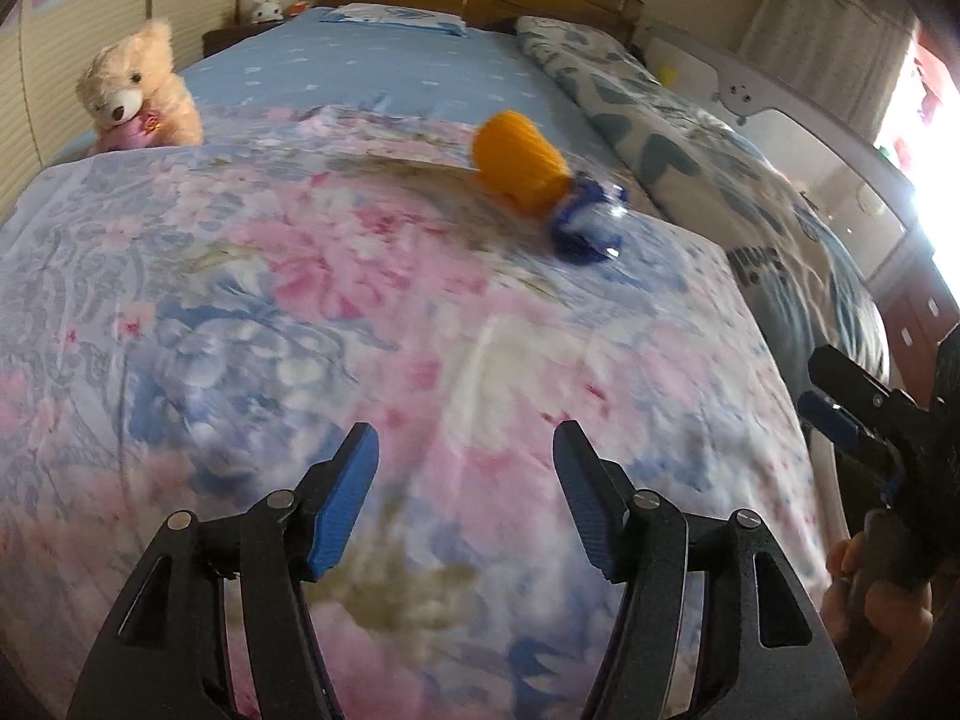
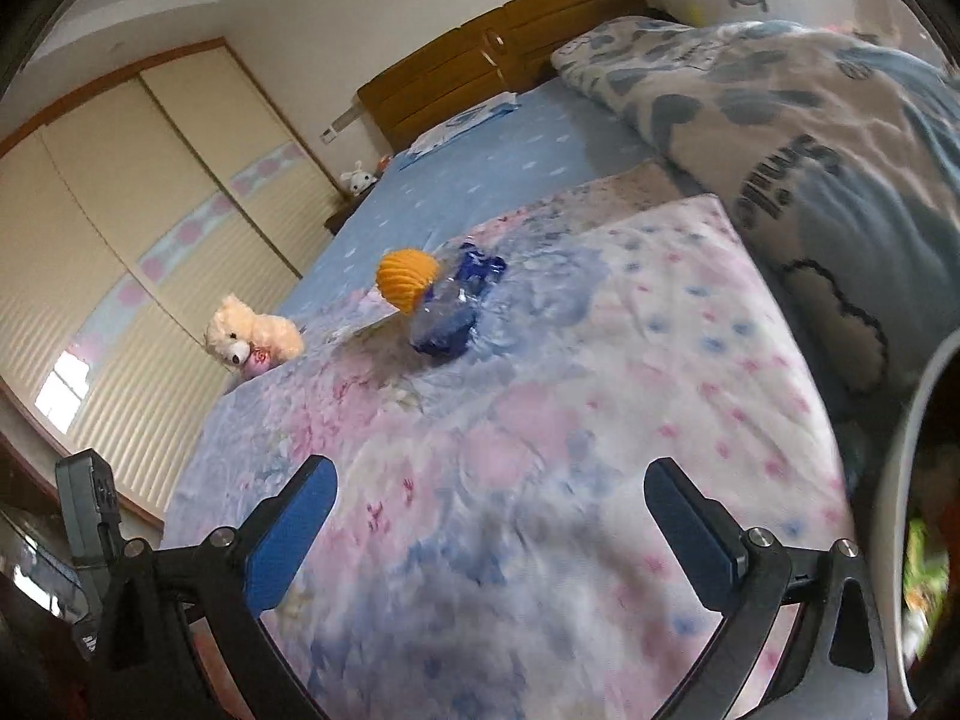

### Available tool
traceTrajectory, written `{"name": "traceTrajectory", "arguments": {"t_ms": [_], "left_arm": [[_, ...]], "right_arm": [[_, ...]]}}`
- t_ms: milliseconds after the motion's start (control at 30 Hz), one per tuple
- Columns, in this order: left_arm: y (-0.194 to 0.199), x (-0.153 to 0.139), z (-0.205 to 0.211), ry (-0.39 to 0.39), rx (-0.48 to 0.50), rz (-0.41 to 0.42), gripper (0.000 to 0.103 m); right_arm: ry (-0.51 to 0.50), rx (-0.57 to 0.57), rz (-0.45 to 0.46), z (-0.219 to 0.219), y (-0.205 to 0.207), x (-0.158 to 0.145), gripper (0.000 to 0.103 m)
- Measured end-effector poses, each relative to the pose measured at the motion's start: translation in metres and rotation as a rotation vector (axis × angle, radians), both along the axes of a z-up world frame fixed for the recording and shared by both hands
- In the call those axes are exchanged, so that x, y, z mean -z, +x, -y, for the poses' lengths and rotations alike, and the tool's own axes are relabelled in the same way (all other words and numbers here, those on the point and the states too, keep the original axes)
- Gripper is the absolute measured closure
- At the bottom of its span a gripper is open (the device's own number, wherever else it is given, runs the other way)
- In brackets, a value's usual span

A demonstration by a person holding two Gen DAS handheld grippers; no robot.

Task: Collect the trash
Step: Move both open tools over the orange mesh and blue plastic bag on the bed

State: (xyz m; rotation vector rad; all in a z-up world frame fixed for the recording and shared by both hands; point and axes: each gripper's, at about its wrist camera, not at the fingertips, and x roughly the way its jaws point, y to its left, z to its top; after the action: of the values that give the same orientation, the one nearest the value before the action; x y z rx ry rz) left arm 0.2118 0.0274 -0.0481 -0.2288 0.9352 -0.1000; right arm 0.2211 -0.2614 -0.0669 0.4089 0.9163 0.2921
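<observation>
Two pieces of trash, an orange ball (image 1: 519, 162) and a crushed bottle (image 1: 588, 228), lie touching on the bed (image 1: 360, 312), upper middle of both views; left gripper (image 1: 465, 495) and right gripper (image 2: 489, 531) are wide, holding nothing; collecting seems not yet begun.

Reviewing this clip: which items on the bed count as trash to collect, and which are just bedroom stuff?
Job items:
- orange ribbed object
- crumpled blue-and-clear plastic wrapper, touching it
- left hand-held gripper and right hand-held gripper, both open and empty

Just lying about:
- teddy bear
- white bunny toy
- heart-print quilt
- floral blanket
</observation>
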Motion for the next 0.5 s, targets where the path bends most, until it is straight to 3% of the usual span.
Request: {"name": "traceTrajectory", "arguments": {"t_ms": [300,367,433,500], "left_arm": [[0.041,0.011,-0.025,-0.005,-0.048,-0.027,0.04],[0.05,0.013,-0.028,-0.009,-0.05,-0.031,0.04],[0.06,0.013,-0.03,-0.007,-0.052,-0.033,0.04],[0.067,0.013,-0.03,-0.007,-0.052,-0.032,0.04]], "right_arm": [[0.009,-0.021,0.007,-0.028,0.063,0.019,0.001],[0.015,-0.019,-0.002,-0.033,0.078,0.026,0.005],[0.024,-0.018,-0.025,-0.037,0.094,0.034,0.02],[0.061,-0.018,-0.056,-0.041,0.11,0.043,0.028]]}}
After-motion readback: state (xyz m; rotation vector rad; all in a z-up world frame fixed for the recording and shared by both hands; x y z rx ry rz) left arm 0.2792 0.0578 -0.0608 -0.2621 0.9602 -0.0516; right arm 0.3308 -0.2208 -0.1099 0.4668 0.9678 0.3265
